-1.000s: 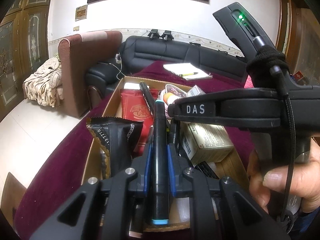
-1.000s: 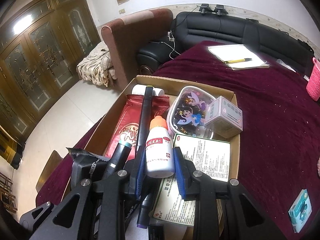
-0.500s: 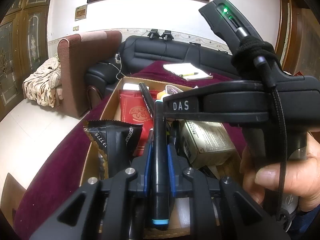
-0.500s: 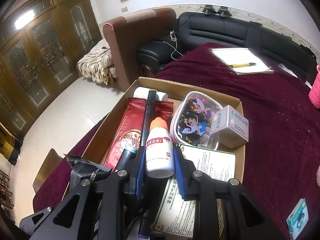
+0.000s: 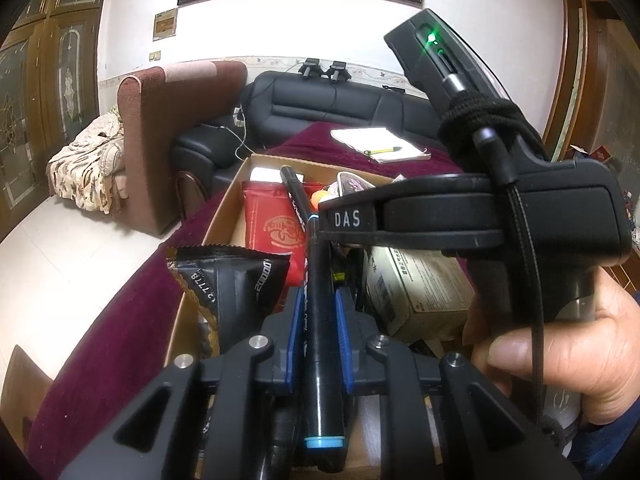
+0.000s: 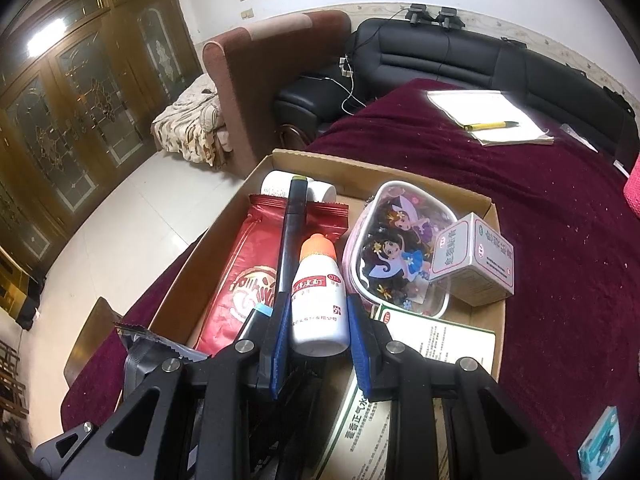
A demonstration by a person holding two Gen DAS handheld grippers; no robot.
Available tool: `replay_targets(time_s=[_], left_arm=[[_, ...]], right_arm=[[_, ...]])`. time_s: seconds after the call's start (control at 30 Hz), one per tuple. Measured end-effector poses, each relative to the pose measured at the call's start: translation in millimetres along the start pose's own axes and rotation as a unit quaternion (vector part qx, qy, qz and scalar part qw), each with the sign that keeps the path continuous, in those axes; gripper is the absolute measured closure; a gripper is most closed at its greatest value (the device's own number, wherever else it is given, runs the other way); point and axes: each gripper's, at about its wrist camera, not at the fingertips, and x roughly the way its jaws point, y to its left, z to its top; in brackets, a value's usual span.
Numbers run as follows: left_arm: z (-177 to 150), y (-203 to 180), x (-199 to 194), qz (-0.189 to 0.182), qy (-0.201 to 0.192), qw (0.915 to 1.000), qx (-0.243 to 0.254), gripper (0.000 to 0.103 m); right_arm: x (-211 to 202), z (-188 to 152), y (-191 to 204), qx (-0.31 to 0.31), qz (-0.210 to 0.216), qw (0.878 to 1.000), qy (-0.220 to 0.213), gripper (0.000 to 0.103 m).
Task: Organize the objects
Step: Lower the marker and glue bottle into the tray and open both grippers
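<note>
While clamped, bottle [image 6: 316, 304] shows white w/ orange cap.

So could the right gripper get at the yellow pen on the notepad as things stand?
Probably not: the right gripper is shut on a white bottle, so its jaws are full. The pen lies unobstructed on the notepad, well beyond the box.

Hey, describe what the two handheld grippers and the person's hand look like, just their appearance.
The left gripper and the right gripper have matte black angular frames, silver bolts and blue finger pads. From the left camera, the right unit's body reads DAS in white, shows a green light, and carries a black cable under a fabric wrap. The bare hand shows a dark blue cuff.
</note>
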Motion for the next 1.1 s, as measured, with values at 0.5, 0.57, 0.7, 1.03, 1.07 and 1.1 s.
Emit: replay_targets(time_s=[0.5, 0.57, 0.7, 1.03, 1.07, 1.1], left_arm=[[1.4, -3.3, -0.8, 0.004, -0.001, 1.0000, 0.003, 0.086], [1.5, -3.2, -0.8, 0.005, -0.001, 1.0000, 0.003, 0.086], [1.7, -2.7, -0.9, 0.004, -0.001, 1.0000, 0.002, 0.086], [1.5, -1.2, -3.4, 0.006, -0.002, 1.0000, 0.004, 0.086], [1.5, -1.2, -3.5, 0.007, -0.002, 1.0000, 0.003, 0.086], [1.4, -1.7, -3.9, 0.007, -0.002, 1.0000, 0.004, 0.086]], right_arm=[[3.9, 1.7, -0.6, -0.002, 0.003, 1.000, -0.001, 0.072], [3.9, 1.7, -0.5, -0.002, 0.003, 1.000, -0.002, 0.072], [3.9, 1.8, -0.1, -0.002, 0.003, 1.000, -0.002, 0.072], [3.7, 1.4, -0.2, -0.003, 0.005, 1.000, 0.001, 0.072], [3.3, 1.2, -0.3, -0.004, 0.004, 1.000, 0.002, 0.072], [3.0, 0.8, 0.1, -0.005, 0.004, 1.000, 0.002, 0.072]])
